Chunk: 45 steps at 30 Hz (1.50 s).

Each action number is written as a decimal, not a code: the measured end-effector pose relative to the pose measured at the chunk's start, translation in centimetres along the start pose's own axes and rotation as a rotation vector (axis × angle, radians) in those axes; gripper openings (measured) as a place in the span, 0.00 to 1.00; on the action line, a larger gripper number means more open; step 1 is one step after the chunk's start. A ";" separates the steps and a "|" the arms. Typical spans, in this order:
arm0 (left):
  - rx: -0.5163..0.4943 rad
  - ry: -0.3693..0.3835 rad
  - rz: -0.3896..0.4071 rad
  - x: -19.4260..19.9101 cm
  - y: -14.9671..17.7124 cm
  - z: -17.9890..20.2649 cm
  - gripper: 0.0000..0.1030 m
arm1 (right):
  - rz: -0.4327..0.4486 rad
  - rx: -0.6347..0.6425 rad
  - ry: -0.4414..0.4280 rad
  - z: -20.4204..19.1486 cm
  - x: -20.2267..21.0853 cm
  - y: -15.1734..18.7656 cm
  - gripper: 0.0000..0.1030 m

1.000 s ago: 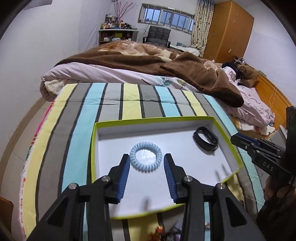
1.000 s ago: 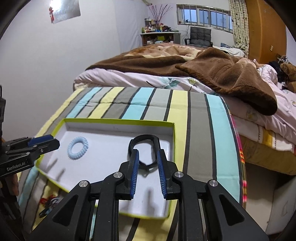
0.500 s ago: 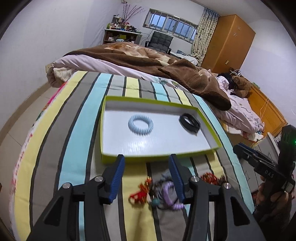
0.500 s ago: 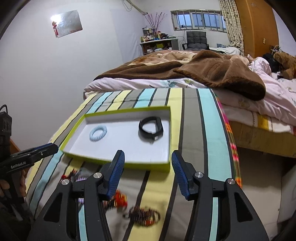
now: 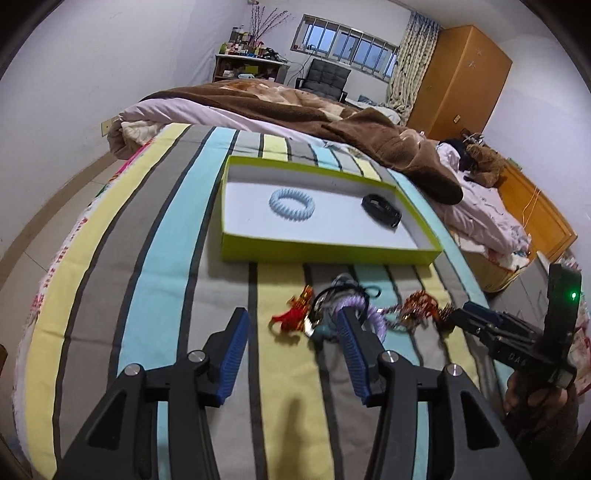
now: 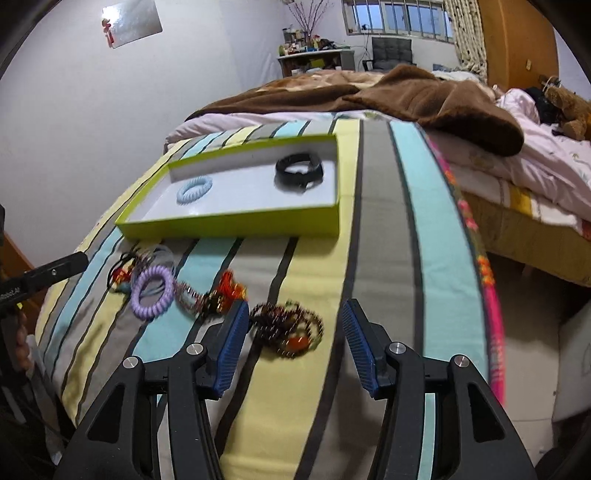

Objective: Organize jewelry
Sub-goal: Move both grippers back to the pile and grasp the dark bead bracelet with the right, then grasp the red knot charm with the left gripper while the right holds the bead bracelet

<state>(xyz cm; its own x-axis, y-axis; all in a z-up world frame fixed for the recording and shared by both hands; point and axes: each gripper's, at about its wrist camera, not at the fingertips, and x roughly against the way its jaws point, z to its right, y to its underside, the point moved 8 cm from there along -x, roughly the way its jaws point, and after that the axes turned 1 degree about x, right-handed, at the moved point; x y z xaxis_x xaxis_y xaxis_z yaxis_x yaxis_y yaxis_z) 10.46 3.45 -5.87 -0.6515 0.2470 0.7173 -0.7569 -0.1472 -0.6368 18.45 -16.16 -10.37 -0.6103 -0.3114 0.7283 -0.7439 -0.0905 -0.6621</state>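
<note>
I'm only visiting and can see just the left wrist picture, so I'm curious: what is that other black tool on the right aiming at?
Observer: The right gripper is wide open, with a dark beaded bracelet lying between its fingers, not gripped.
Operator: Is the purple coil a whole ring?
Observer: Yes, the purple coil is a complete ring lying flat.
Operator: Anything on the wall?
Observer: A shiny sheet hangs high up.

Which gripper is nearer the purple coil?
Left. The left gripper is open with the purple coil at its right finger; the right gripper is open around the dark beads, farther right.
</note>
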 end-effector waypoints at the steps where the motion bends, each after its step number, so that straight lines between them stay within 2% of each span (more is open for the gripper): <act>1: 0.009 0.002 -0.002 0.1 0.1 -0.2 0.50 | -0.007 0.000 -0.001 -0.1 -0.2 0.2 0.52; 10: 0.028 -0.004 -0.015 0.1 1.4 -0.7 0.50 | -0.052 0.059 0.031 -1.4 -1.4 0.7 0.52; 16: 0.035 -0.011 -0.026 -0.3 1.8 -1.2 0.50 | -0.046 0.068 0.062 -1.4 -1.6 0.9 0.51; 17: 0.037 -0.010 -0.028 -0.4 1.8 -1.3 0.50 | -0.045 0.067 0.065 -1.4 -1.6 0.9 0.50; 18: 0.036 -0.007 -0.029 -0.4 1.8 -1.3 0.50 | -0.043 0.065 0.073 -1.3 -1.6 0.9 0.44; 20: 0.037 -0.006 -0.029 -0.4 1.9 -1.3 0.50 | -0.040 0.056 0.075 -1.2 -1.6 0.8 0.41; 27: 0.002 0.000 -0.041 -1.2 1.9 -0.9 0.50 | -0.005 0.050 0.079 -1.1 -1.0 0.4 0.22; 30: -0.019 -0.005 -0.054 -1.9 1.6 -0.6 0.50 | -0.004 0.036 0.080 -0.9 -1.0 0.4 0.22; 34: -0.082 -0.068 -0.057 -2.8 1.1 -0.4 0.50 | 0.009 0.006 0.072 -0.4 -0.6 0.3 0.22; 42: -0.128 -0.047 -0.108 -4.7 0.7 0.2 0.50 | 0.007 -0.012 0.056 -0.2 -0.4 0.4 0.22; 45: -0.159 -0.075 -0.104 -5.1 0.2 0.3 0.50 | 0.004 -0.016 0.051 -0.2 -0.5 0.3 0.22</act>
<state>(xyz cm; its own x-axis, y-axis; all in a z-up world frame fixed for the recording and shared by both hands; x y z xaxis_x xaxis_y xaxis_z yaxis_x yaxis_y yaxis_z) 13.65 1.88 -9.58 -0.5767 0.1800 0.7969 -0.8066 0.0295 -0.5904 18.49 -15.88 -10.94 -0.6265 -0.2627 0.7338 -0.7451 -0.0743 -0.6628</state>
